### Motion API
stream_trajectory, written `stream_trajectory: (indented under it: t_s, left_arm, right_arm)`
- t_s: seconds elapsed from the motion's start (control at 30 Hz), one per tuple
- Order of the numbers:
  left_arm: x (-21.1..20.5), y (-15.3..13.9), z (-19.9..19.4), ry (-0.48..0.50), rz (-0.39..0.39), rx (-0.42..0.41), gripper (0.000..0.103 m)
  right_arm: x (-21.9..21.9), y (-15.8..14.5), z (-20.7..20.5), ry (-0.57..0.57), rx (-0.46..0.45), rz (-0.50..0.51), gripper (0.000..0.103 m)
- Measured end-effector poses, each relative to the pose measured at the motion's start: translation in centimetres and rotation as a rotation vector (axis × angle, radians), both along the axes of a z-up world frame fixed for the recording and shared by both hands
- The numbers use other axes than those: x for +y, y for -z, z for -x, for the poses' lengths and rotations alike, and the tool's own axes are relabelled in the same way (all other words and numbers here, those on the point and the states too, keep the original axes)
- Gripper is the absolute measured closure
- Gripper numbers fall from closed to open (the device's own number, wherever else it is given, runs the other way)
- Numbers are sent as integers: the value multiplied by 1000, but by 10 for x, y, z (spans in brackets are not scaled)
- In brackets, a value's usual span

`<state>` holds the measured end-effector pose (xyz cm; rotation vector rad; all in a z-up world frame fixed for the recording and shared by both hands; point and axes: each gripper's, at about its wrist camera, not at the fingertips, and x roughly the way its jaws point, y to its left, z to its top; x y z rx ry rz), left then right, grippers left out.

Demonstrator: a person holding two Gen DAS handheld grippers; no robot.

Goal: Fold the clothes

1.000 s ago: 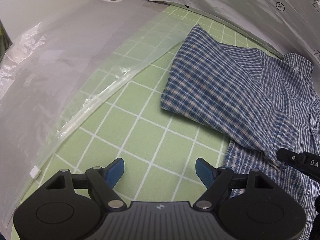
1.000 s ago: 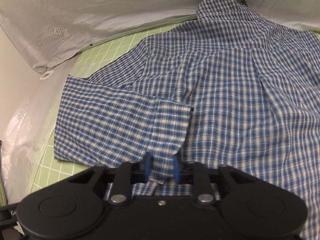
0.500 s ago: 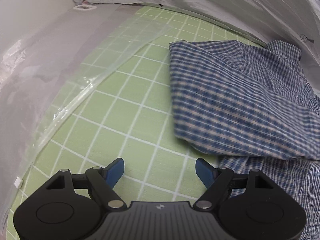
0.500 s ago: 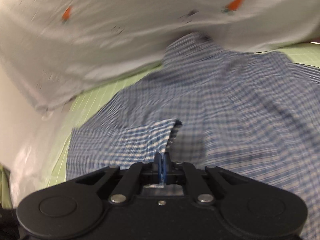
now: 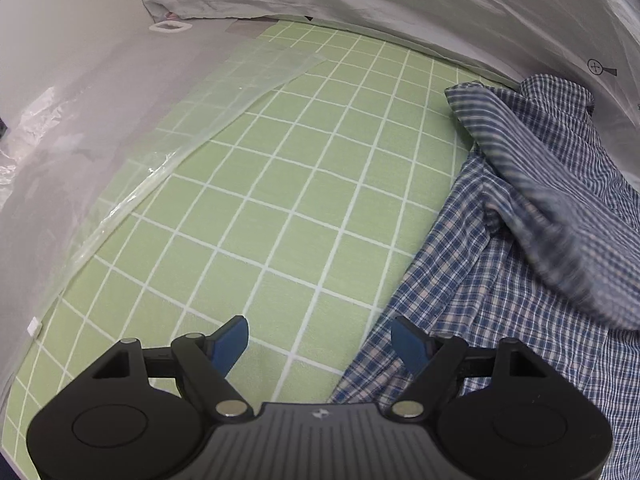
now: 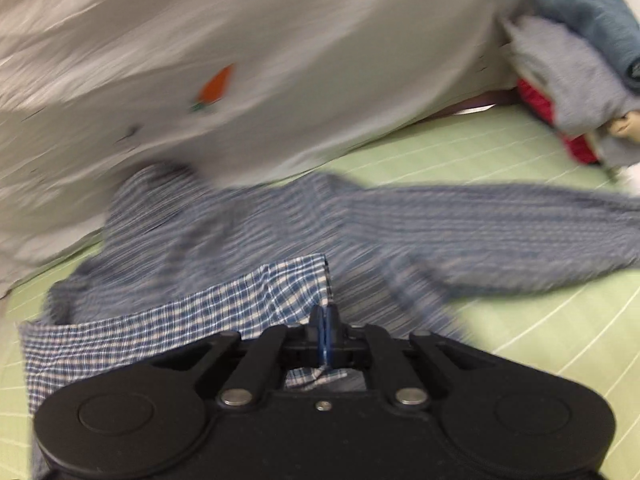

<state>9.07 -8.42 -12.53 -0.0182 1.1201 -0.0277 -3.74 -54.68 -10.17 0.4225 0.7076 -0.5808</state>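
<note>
Green gridded surface (image 5: pixel 280 184) carries the plaid shirt (image 5: pixel 500 280), spread along its right side, collar far. The right gripper (image 6: pixel 325 334) has its fingers pinched on a sleeve cuff (image 6: pixel 288 284), lifted over the shirt body: seemingly a sleeve fold. Next, lay it flat across. The left gripper (image 5: pixel 320 344) hovers near the hem, fingers spread.

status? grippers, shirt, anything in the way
Right gripper shut on plaid shirt sleeve edge. Left gripper open, empty, over green mat. Clothes pile beyond far sleeve, not touching.
</note>
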Motion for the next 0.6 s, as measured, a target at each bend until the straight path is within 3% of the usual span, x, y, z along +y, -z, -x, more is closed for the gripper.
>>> stream_trajectory:
  t_s: [0.27,0.33,0.37,0.4,0.43,0.5,0.6]
  left_arm:
    - [-8,-23,28,-27,-36,-58,24]
    - [-8,-28,40,-33,-38,-72,24]
    - [-7,-30,48,-36,-39,-80,24]
    - [-5,-33,56,-39,-37,-89,24]
    - [-3,-35,64,-43,-35,-99,24]
    - [1,-39,83,-54,-27,-119,23]
    - [11,-43,112,-65,-35,-144,19]
  right_arm:
    - [-65,-1,18,100,14,57,102]
    - [-69,0,20,106,34,74,95]
    - [-65,1,22,93,42,85,83]
    - [-60,1,24,79,39,94,60]
    - [-55,2,26,64,36,104,51]
    - [-42,3,29,31,28,117,49]
    - [-15,7,36,-17,2,116,31]
